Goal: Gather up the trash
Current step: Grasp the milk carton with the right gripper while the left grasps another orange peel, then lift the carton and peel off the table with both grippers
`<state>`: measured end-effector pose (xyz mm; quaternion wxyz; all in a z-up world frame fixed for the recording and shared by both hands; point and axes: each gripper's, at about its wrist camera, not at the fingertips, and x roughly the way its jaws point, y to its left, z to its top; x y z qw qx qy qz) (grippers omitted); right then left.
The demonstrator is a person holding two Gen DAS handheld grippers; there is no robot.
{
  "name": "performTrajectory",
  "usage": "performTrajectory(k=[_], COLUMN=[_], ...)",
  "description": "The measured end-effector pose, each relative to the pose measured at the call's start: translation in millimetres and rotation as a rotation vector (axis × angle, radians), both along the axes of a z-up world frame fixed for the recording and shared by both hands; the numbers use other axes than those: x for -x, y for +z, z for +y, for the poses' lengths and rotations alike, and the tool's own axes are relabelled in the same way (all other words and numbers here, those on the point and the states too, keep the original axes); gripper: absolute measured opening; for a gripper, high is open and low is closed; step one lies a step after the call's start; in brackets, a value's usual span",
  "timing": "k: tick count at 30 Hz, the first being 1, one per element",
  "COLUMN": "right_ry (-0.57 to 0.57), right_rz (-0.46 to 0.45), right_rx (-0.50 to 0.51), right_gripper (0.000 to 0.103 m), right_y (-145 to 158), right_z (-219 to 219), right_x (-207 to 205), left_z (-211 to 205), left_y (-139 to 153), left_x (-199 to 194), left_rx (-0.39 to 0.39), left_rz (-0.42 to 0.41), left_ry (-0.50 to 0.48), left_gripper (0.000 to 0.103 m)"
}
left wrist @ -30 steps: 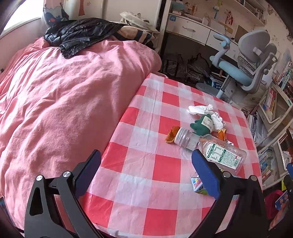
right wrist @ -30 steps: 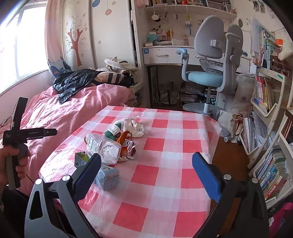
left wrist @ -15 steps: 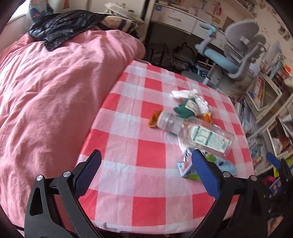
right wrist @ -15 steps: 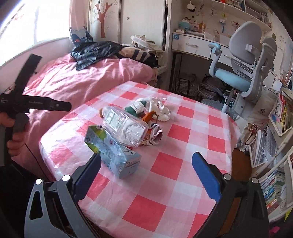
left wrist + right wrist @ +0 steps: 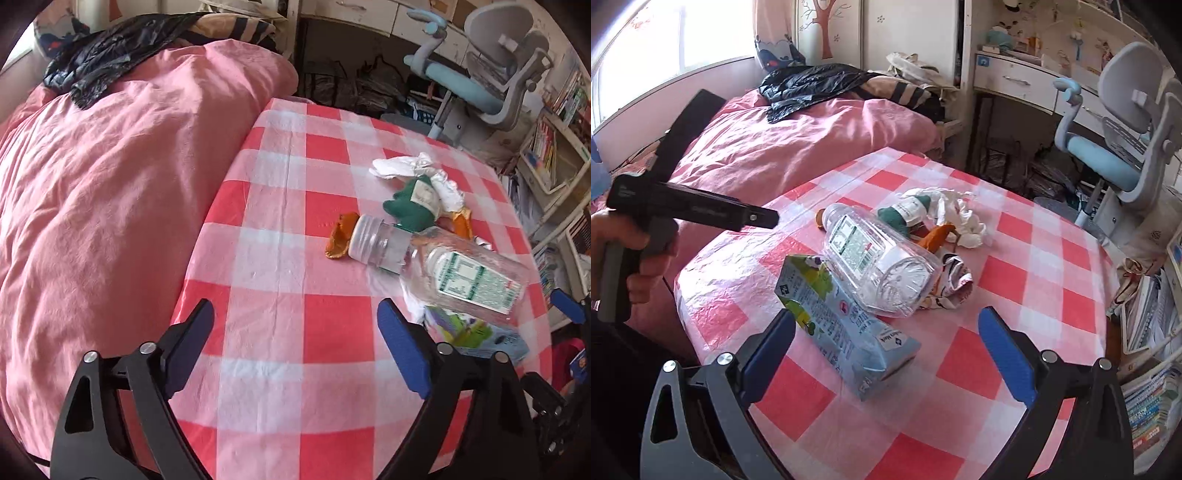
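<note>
Left gripper [image 5: 295,334]: has just been closing a bit, holds nothing.
Right gripper [image 5: 886,338]: wide open, empty, now closer to the milk carton [image 5: 846,325] (likely first pick).
Trash: on the table [image 5: 1015,354].

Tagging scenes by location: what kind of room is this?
Most likely a child's bedroom: a bed with pink bedding, a desk with a swivel chair, and tree stickers on the wardrobe.

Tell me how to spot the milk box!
Find the table with the red-and-white checked cloth. The trash sits in one pile, and the milk carton lies flat at the near end, touching the clear plastic bottle. It is the only light blue box there.
</note>
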<state>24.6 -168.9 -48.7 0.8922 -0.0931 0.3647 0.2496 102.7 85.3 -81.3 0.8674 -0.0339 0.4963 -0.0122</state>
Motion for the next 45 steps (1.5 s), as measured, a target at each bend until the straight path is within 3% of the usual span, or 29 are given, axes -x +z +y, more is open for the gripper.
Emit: performTrajectory(k=[2, 4, 7, 9, 12, 16, 18, 20, 26, 29, 32, 36, 40, 45], right_ry=[0.022, 0.050, 0.095, 0.120, 0.145, 0.146, 0.150, 0.165, 0.191, 0.207, 0.197, 0.191, 0.191, 0.184], right_rz=[0.012, 0.030, 0.083, 0.125, 0.167, 0.211, 0.232, 0.237, 0.231, 0.197, 0.159, 0.118, 0.072, 0.002], right_rx=[0.015, 0.019, 0.025, 0.030, 0.037, -0.005, -0.029, -0.027, -0.014, 0.040, 0.085, 0.157, 0.159, 0.193], right_gripper=[0.095, 0.093, 0.073, 0.054, 0.039, 0.038, 0.038, 0.036, 0.029, 0.029, 0.031, 0.042, 0.029, 0.027], right_y=[-4.2, -8.0, -15.3, -21.4, -25.9, -27.4, -29.1, -29.2, -26.0, -24.6, -24.6, -31.1, -23.0, -16.5], right_z=[7.4, 13.8, 20.9, 23.0, 22.6, 16.7, 17.8, 22.9, 27.0, 30.2, 36.8, 52.5, 55.2, 50.2], right_x=[-4.3, -7.7, -11.8, -12.6, -13.3, -18.9, -22.2, -21.5, -13.8, -3.6, 5.9, 13.5, 23.1, 40.4], left_z=[-3.7, -6.9, -12.2, -16.8, -32.8, -48.8, -47.8, -44.3, -28.1, -14.9, -6.7, -5.1, -2.4, 10.6], left_y=[-11.4, -17.4, -22.3, -25.4, -30.9, -40.4, -38.8, -37.1, -31.8, -21.2, -8.5, 7.1, 26.2, 49.6], left_x=[-16.3, -29.7, -47.0, -56.7, -66.9, -78.3, -81.4, -83.0, -73.2, -63.0, -48.6, -26.4, 2.3, 36.0], left_rx=[-0.054, -0.052, -0.073, -0.062, -0.072, -0.094, -0.088, -0.069, -0.062, -0.038, -0.008, 0.033, 0.067, 0.139], left_rz=[0.016, 0.010, -0.014, -0.021, -0.027, -0.014, -0.023, -0.015, 0.015, 0.003, -0.019, -0.055, -0.109, -0.190], left_ry=[-0.025, -0.049, -0.064, -0.085, -0.156, -0.218, -0.215, -0.213, -0.174, -0.121, -0.082, -0.059, -0.032, 0.022], left_gripper=[0.072, 0.070, 0.069, 0.069, 0.068, 0.060, 0.045, 0.019, 0.017, 0.017, 0.017, 0.017, 0.017, 0.017])
